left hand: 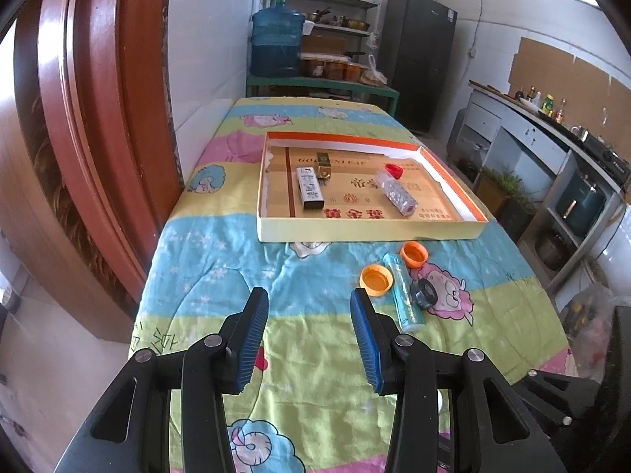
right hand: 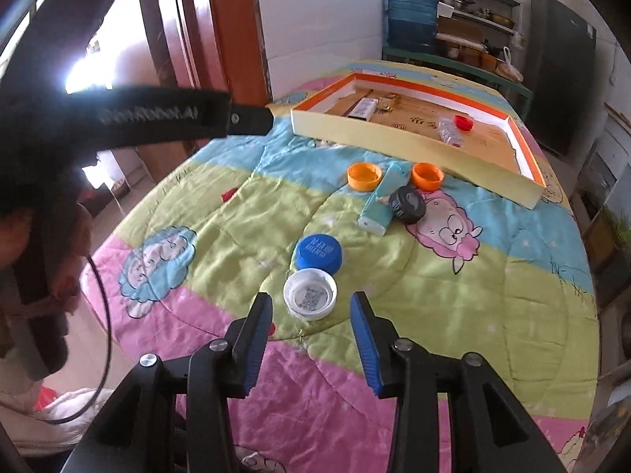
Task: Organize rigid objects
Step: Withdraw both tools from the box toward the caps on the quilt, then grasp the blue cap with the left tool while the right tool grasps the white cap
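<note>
A shallow orange-rimmed cardboard tray (left hand: 370,232) (right hand: 414,140) lies on the quilted table. In it are a white box (left hand: 309,188), a gold lighter (left hand: 323,163), a clear patterned tube (left hand: 395,193) and a red cap (left hand: 394,170). In front of the tray lie two orange caps (left hand: 376,280) (left hand: 414,254), a teal box (left hand: 403,291) and a black lid (left hand: 424,293). A blue cap (right hand: 318,254) and a white cap (right hand: 310,298) lie nearer. My left gripper (left hand: 309,299) is open and empty above the quilt. My right gripper (right hand: 311,305) is open, with the white cap just beyond its fingertips.
A wooden door frame (left hand: 86,118) stands at the left. A water jug (left hand: 276,43) and shelves stand behind the table, a dark fridge (left hand: 418,59) and a counter (left hand: 552,138) at the right. The left gripper's arm (right hand: 130,114) crosses the right wrist view.
</note>
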Available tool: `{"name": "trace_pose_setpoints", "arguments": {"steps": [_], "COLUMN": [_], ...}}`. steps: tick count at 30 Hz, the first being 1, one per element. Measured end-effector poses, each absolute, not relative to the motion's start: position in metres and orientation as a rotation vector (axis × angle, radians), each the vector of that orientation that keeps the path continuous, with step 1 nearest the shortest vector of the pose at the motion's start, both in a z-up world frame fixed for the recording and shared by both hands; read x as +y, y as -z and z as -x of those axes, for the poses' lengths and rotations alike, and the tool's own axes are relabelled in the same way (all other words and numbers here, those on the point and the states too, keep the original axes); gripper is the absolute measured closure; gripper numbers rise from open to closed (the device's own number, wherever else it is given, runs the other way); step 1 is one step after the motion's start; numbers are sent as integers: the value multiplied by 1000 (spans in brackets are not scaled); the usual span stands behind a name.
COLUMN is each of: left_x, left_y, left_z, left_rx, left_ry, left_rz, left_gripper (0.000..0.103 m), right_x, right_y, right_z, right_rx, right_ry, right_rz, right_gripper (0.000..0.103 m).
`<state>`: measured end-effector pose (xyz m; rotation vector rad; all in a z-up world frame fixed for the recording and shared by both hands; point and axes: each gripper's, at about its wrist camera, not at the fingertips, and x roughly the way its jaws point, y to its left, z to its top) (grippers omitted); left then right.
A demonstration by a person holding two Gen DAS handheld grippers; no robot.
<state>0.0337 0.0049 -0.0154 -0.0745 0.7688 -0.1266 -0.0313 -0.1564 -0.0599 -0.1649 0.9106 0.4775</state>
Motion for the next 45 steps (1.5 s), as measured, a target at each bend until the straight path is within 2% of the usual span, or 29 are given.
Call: {"name": "trace_pose_setpoints", "arguments": {"steps": [6, 8, 21, 30, 32, 33, 34, 45], "left_x": [1, -2, -59, -66, -61, -59, -58, -53], "left_y": [21, 24, 52, 80, 81, 82, 83, 75], "left_z": [-33, -32, -13, -20, -19, -20, -20, -19], "left_rx": [778, 784, 825, 881, 868, 872, 870, 866], "left_ry": [158, 177, 372, 336, 340, 337, 325, 335], "left_rz": [76, 71, -57, -85, -51, -41, -46, -8], "left_gripper": [58, 58, 58, 58, 61, 69, 72, 72], "right_x": [-149, -150, -219, -226, -226, -227, -227, -228], "right_y": [73, 72, 59, 60, 59, 59, 60, 60], "right_z": [25, 26, 38, 39, 39, 39, 39, 32], "right_rx": [916, 911, 886, 884, 884, 883, 884, 887], "right_ry": [-462, -456, -290, -288, -286, -284, -283, -287], "right_rz": [203, 202, 117, 73, 69, 67, 65, 35], "right_gripper": [62, 73, 73, 73, 73, 73, 73, 73]}}
